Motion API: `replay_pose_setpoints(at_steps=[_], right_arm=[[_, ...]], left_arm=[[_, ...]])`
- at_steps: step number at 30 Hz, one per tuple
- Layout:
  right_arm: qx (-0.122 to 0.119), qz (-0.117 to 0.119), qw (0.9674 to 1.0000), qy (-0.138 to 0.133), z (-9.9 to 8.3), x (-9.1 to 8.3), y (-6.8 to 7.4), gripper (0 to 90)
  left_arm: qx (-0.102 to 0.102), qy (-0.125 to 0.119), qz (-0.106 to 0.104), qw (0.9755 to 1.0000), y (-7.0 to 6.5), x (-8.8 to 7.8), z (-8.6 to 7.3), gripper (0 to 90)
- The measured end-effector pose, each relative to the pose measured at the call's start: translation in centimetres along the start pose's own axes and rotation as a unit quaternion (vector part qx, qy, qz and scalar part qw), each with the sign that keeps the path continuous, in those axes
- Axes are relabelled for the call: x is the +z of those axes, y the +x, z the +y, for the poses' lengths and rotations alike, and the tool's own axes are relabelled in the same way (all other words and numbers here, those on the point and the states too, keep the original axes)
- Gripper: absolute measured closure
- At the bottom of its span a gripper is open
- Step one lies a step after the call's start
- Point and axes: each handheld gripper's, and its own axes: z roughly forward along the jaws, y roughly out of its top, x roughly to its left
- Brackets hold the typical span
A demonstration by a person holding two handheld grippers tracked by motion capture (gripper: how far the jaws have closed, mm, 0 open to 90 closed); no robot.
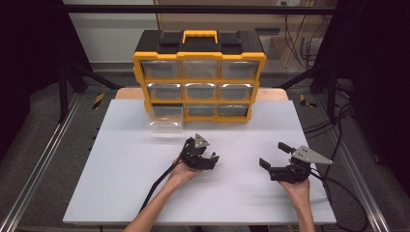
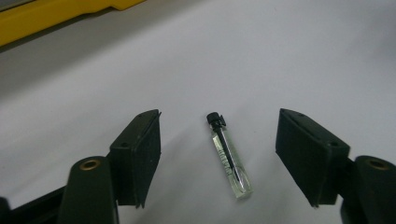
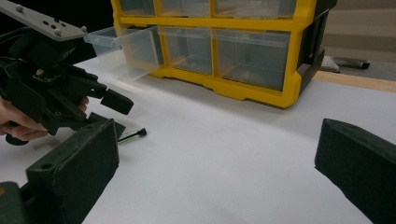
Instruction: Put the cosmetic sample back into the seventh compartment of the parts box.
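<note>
A small clear glass vial [image 2: 229,156] with a black cap lies flat on the white tabletop [image 1: 121,183]. My left gripper [image 2: 217,135] hangs low over it with a jaw on either side; neither pad touches the glass, so it is open. In the high view the left gripper [image 1: 200,151] sits at the table's middle. The right gripper view shows the vial [image 3: 133,135] under the left gripper [image 3: 114,116]. My right gripper [image 1: 273,154] rests to the right, jaws wide open with nothing between them [image 3: 217,140].
A yellow and black drawer organiser [image 1: 199,77] with clear drawers stands at the back of the table. Its bottom-left drawer [image 1: 166,118] is pulled out toward me, also seen as the drawer [image 3: 123,46] in the right gripper view. Cables trail off both grippers.
</note>
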Motion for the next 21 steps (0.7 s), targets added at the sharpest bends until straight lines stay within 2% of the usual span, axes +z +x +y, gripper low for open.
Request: replay_pose_setpoints(at_steps=[13, 21], right_arm=[[0.000, 0.000, 1.0000, 0.000, -0.01, 0.02, 0.01, 0.4], [0.000, 0.000, 1.0000, -0.001, 0.01, -0.01, 0.01, 0.5]], left_arm=[[0.005, 0.018, -0.009, 0.9998, -0.37, 0.40, -0.16, 55.1], [0.008, 0.023, -0.007, 0.9997, -0.54, 0.55, -0.12, 64.4]])
